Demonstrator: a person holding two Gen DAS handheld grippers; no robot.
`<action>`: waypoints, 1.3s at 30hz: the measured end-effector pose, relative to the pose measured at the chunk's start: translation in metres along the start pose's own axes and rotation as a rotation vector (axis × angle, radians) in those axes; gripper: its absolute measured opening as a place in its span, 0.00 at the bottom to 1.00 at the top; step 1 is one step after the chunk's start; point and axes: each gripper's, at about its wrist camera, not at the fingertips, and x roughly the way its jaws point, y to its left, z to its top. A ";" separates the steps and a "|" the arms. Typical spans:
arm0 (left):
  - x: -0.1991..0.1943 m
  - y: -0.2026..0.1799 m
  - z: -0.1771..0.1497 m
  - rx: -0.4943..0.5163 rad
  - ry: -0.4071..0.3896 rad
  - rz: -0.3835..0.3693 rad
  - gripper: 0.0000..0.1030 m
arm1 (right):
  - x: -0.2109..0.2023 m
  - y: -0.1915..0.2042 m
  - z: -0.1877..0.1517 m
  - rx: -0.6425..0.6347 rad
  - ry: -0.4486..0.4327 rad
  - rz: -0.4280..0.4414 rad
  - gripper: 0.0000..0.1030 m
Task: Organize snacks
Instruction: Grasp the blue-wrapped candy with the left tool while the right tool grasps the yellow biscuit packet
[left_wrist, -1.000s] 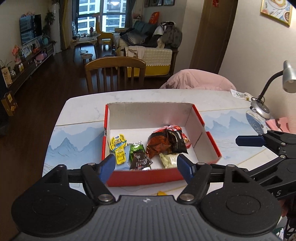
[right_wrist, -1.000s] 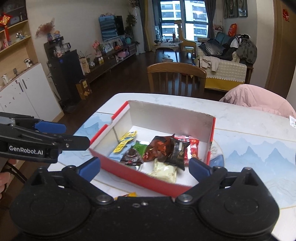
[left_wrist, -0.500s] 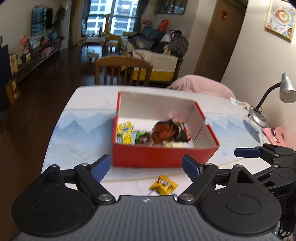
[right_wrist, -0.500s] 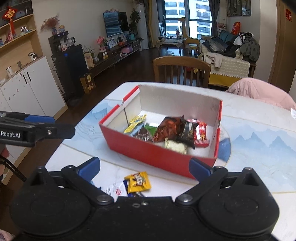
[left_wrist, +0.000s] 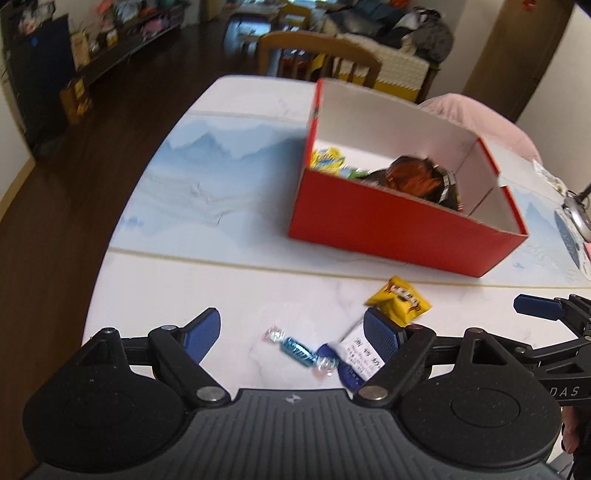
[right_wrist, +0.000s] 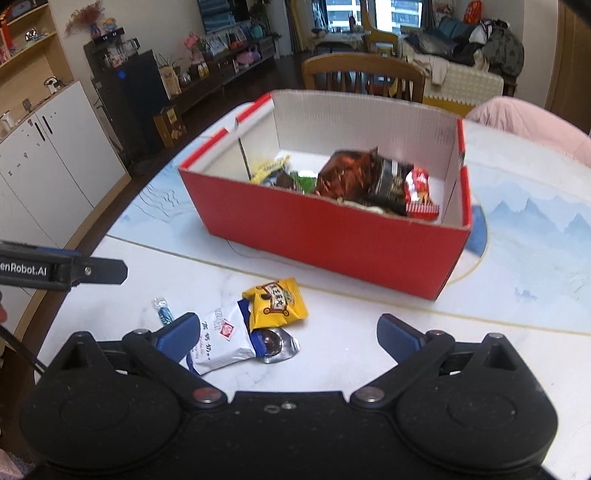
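A red box (left_wrist: 388, 225) (right_wrist: 332, 236) with white inside walls stands on the table and holds several snack packets. Three snacks lie loose on the table in front of it: a yellow packet (left_wrist: 400, 300) (right_wrist: 275, 304), a white and blue packet (left_wrist: 356, 360) (right_wrist: 229, 339) and a small blue wrapped candy (left_wrist: 299, 350) (right_wrist: 164, 312). My left gripper (left_wrist: 291, 332) is open and empty, low over the candy. My right gripper (right_wrist: 286, 332) is open and empty, just right of the white packet.
A wooden chair (right_wrist: 364, 75) stands behind the table. A pink cushion (right_wrist: 528, 122) sits at the far right. A desk lamp base (left_wrist: 576, 218) is at the right edge. The table's left edge drops to dark floor (left_wrist: 62, 177).
Both grippers have pulled back and down from over the box towards the table's near edge. The loose snacks in front of the box have come into view. Both stay open.
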 end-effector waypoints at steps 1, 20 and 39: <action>0.004 0.002 -0.001 -0.016 0.015 0.003 0.82 | 0.004 0.000 0.000 0.000 0.008 -0.001 0.99; 0.043 0.024 -0.013 -0.202 0.152 0.036 0.82 | 0.084 0.002 0.019 -0.068 0.141 0.026 0.71; 0.065 0.018 -0.010 -0.301 0.227 0.030 0.60 | 0.089 0.009 0.020 -0.160 0.138 0.025 0.43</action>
